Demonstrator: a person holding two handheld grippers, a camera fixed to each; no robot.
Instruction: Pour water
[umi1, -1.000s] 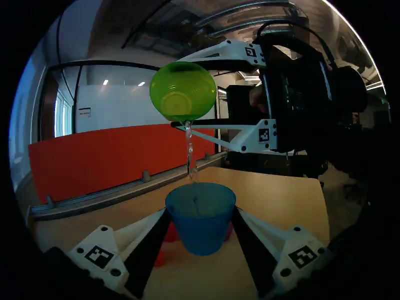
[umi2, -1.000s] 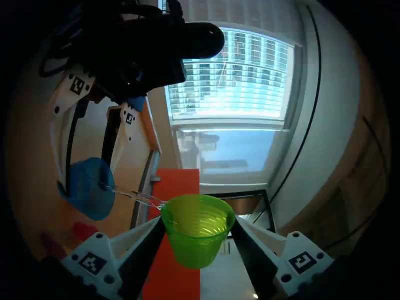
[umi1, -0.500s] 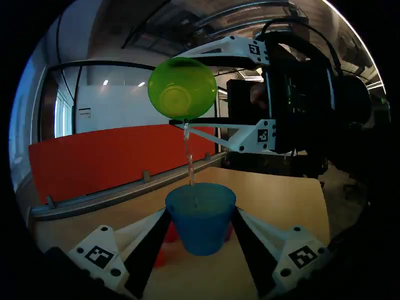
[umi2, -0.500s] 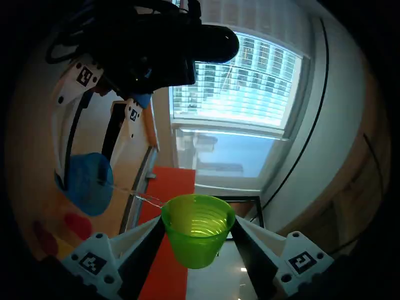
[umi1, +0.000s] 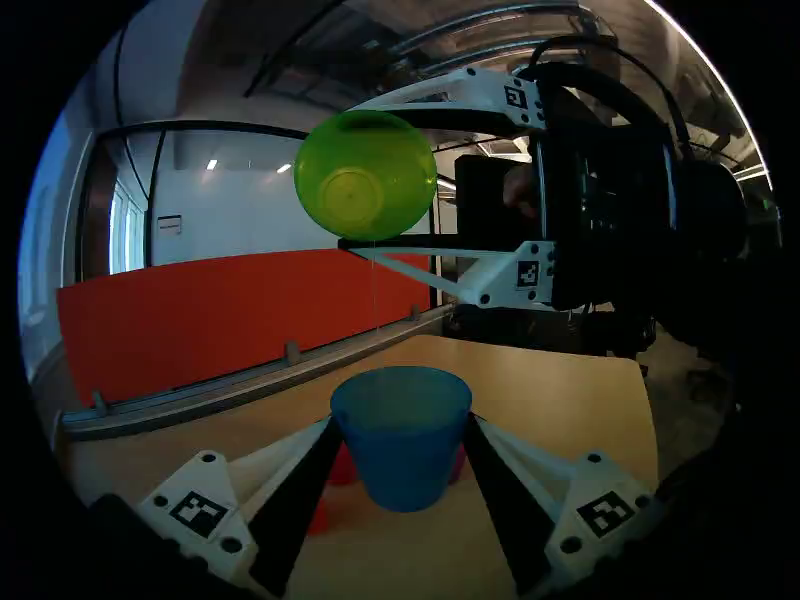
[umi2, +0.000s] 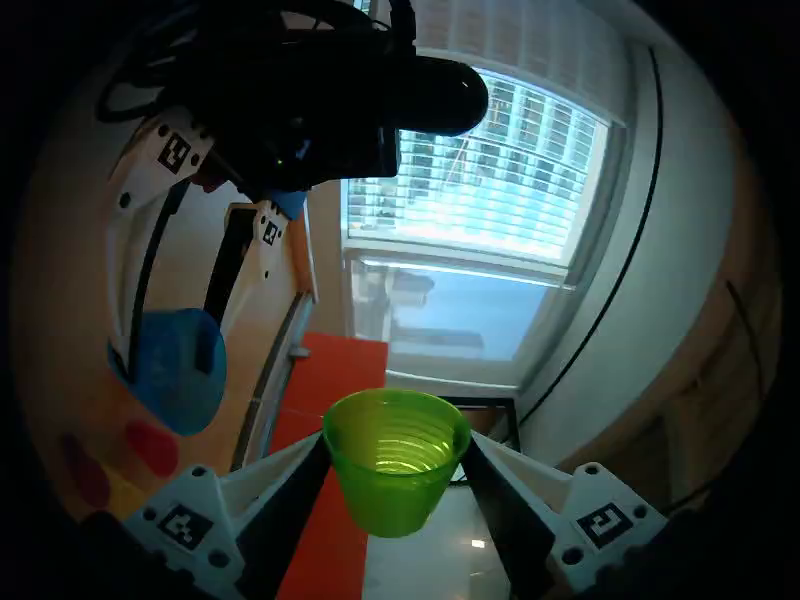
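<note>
My left gripper (umi1: 402, 462) is shut on a blue cup (umi1: 401, 436), held upright above the wooden table (umi1: 560, 395). Above it, in the left gripper view, the right gripper (umi1: 385, 170) holds a green cup (umi1: 365, 176) tipped over on its side, mouth facing away, with only a thin thread of water falling into the blue cup. In the right gripper view the green cup (umi2: 396, 473) sits between my right gripper's (umi2: 396, 480) fingers, and the blue cup (umi2: 178, 370) shows at left, held in the left gripper (umi2: 185, 350).
An orange partition (umi1: 220, 315) with a metal rail (umi1: 250, 375) runs along the table's far edge. Small red objects (umi1: 338, 470) lie on the table behind the blue cup. A bright window with blinds (umi2: 480, 215) is in the right gripper view.
The stream from the green cup has thinned from a steady pour to a fine trickle. The green cup has risen slightly and tipped further. The blue cup has stayed still.
</note>
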